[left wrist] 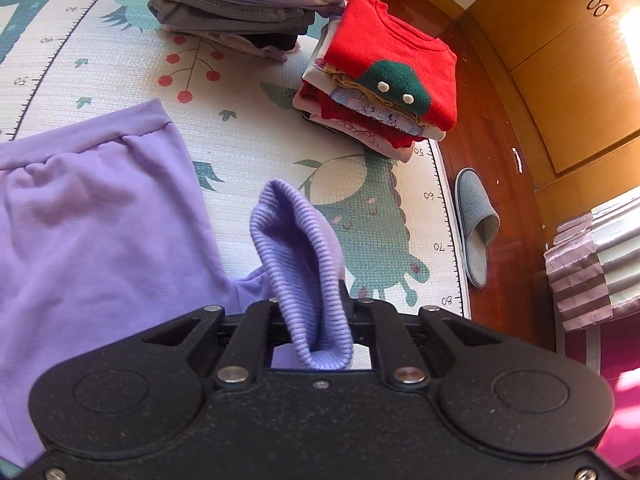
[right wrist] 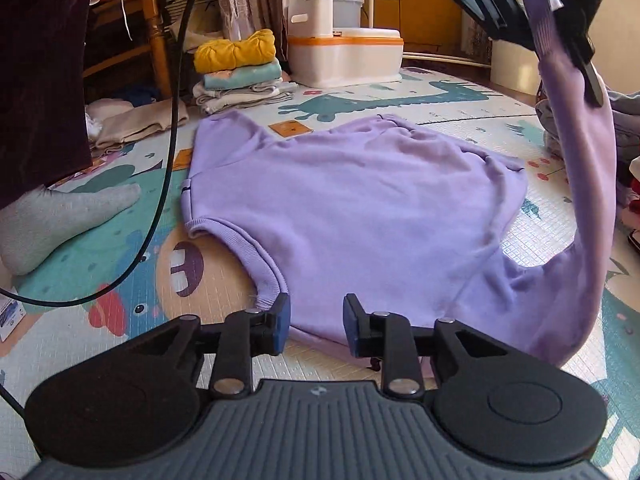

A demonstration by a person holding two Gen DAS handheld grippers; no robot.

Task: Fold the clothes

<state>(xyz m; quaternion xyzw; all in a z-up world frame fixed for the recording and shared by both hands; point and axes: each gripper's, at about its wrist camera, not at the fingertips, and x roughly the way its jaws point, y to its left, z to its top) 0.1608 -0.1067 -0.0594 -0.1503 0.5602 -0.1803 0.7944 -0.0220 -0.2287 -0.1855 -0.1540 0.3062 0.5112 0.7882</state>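
A lilac sweatshirt [right wrist: 360, 200] lies flat on the patterned play mat [right wrist: 132, 248]; its body also shows in the left wrist view [left wrist: 92, 224]. My left gripper [left wrist: 314, 312] is shut on the sweatshirt's ribbed sleeve cuff [left wrist: 296, 248] and holds it up off the mat. In the right wrist view the left gripper [right wrist: 560, 20] is at the top right with the sleeve [right wrist: 588, 200] hanging from it. My right gripper [right wrist: 316, 322] is open and empty, low over the sweatshirt's near edge, beside the ribbed neckline [right wrist: 264, 276].
Folded stacks stand on the mat: a red sweater pile [left wrist: 384, 76], a grey and lilac pile [left wrist: 248, 4], a yellow and mint pile [right wrist: 240, 68]. A slipper [left wrist: 476, 228] lies on the wood floor. A socked foot [right wrist: 60, 216], black cable [right wrist: 168, 160] and white bin [right wrist: 344, 52] are nearby.
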